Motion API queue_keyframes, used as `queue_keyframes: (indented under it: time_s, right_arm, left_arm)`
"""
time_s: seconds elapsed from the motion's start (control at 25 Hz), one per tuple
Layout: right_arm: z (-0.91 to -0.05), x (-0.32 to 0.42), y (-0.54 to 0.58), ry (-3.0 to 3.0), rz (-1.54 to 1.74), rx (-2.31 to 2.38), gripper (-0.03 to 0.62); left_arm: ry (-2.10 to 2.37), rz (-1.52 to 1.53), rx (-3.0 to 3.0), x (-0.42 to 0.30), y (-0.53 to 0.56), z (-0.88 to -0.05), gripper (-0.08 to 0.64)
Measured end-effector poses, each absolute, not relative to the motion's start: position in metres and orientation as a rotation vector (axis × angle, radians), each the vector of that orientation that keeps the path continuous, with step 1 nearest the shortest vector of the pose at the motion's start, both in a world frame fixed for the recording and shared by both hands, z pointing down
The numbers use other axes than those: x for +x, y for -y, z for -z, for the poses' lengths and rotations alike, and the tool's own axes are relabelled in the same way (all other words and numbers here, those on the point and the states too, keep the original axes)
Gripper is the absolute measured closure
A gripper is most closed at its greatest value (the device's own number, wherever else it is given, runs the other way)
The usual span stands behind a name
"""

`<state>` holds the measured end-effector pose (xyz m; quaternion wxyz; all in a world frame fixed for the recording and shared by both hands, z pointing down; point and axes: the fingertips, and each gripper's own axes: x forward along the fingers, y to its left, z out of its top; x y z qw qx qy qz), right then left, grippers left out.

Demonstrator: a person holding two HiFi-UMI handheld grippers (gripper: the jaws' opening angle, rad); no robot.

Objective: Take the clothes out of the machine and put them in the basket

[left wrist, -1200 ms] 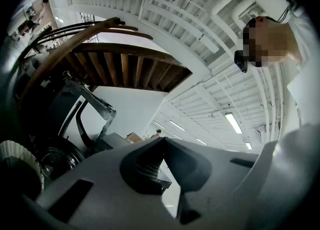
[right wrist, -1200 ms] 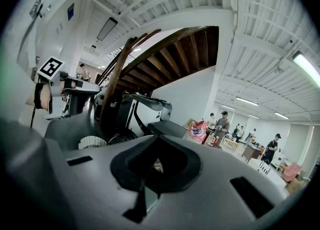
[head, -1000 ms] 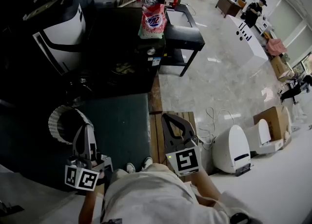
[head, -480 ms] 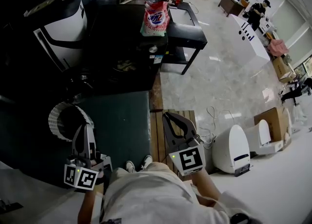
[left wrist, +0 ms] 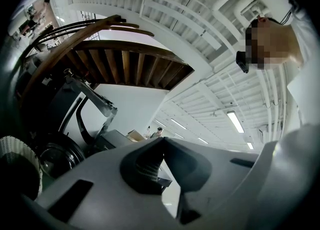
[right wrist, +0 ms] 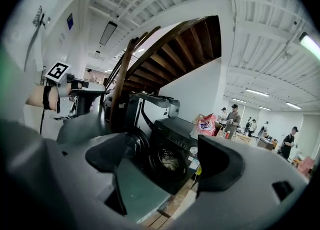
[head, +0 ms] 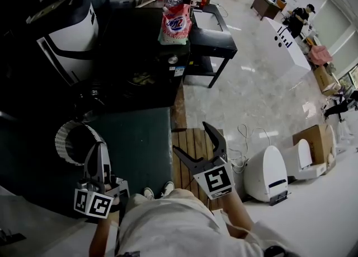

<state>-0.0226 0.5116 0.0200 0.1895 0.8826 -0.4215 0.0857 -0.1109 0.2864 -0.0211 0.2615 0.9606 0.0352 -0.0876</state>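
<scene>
My right gripper (head: 190, 136) has just been opening its jaws: they stand wide, nothing between them. My left gripper (head: 100, 148) is closed and empty. The clothes (right wrist: 170, 162) lie inside the machine (head: 146, 54) drum, well apart from the basket (head: 66, 138). Expect soft, light, limp fabric, so pinch a raised fold.

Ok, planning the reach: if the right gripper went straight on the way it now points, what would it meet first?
Probably the drum mouth of the washing machine, where the clothes show. The right gripper, whose jaws have just been opening with nothing between them, frames it ahead; depth is unclear.
</scene>
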Motion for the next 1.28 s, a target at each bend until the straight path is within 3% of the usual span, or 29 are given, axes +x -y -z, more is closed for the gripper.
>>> queue_keyframes:
  time_s: [0.6,1.28]
  right_arm:
    - [-0.051,0.014,-0.524,1.257,-0.295,2.423,0.137]
    - [-0.062,0.158,-0.326,1.219,-0.404,2.303,0.138]
  left_arm:
    - [-0.034,0.208,2.629,-0.074,-0.313,0.009,0.546]
    - [-0.064,0.132,2.530,0.081,-0.129,-0.025,0.546]
